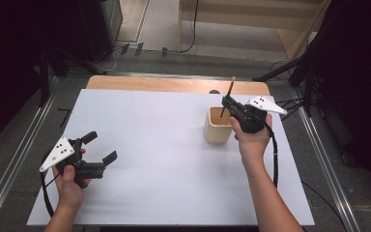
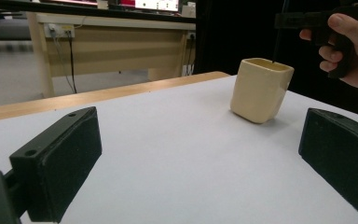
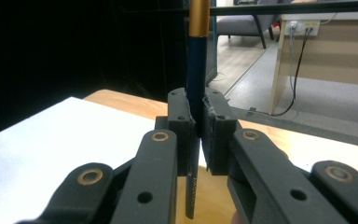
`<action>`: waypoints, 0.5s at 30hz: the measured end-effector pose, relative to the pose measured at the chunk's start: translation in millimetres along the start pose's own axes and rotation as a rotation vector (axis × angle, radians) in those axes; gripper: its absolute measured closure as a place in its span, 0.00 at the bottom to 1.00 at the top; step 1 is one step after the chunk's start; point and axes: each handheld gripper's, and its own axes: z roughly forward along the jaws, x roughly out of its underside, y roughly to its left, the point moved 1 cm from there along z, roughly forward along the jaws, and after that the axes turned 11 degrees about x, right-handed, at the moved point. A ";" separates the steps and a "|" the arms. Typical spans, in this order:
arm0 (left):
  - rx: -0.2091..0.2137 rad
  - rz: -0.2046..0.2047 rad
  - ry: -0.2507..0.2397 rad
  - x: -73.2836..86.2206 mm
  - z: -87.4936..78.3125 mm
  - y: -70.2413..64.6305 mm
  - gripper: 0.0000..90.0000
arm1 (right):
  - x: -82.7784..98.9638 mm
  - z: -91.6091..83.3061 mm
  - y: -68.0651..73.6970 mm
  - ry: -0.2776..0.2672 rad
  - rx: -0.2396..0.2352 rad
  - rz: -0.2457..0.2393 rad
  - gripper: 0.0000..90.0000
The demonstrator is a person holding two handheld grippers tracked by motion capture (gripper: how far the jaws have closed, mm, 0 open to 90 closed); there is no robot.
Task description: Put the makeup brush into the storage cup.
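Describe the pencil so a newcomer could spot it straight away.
Start at the white table and go to its far right, where a cream cup stands. The pencil is the thin dark stick with a gold band, pinched upright in the right gripper, its lower end dipping into the cup.

The table [image 1: 140, 84] is wooden, its light-brown top showing as a strip along the far edge. A white sheet [image 1: 164, 145] covers nearly all the rest — smooth, flat, reaching the near edge. On the sheet, toward the far right, stands a cream cup [image 1: 218, 125] — squarish, upright, open at the top, well apart from the sheet's edges.
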 end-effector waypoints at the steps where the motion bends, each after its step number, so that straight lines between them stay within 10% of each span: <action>1: -0.001 -0.001 -0.001 0.1 -0.2 0.0 0.00 | 1.7 0.4 -0.5 0.003 0.002 0.000 0.94; 15: 0.000 -0.001 0.006 2.4 0.6 -0.9 0.00 | 23.6 2.9 -7.6 0.048 0.021 -0.001 0.94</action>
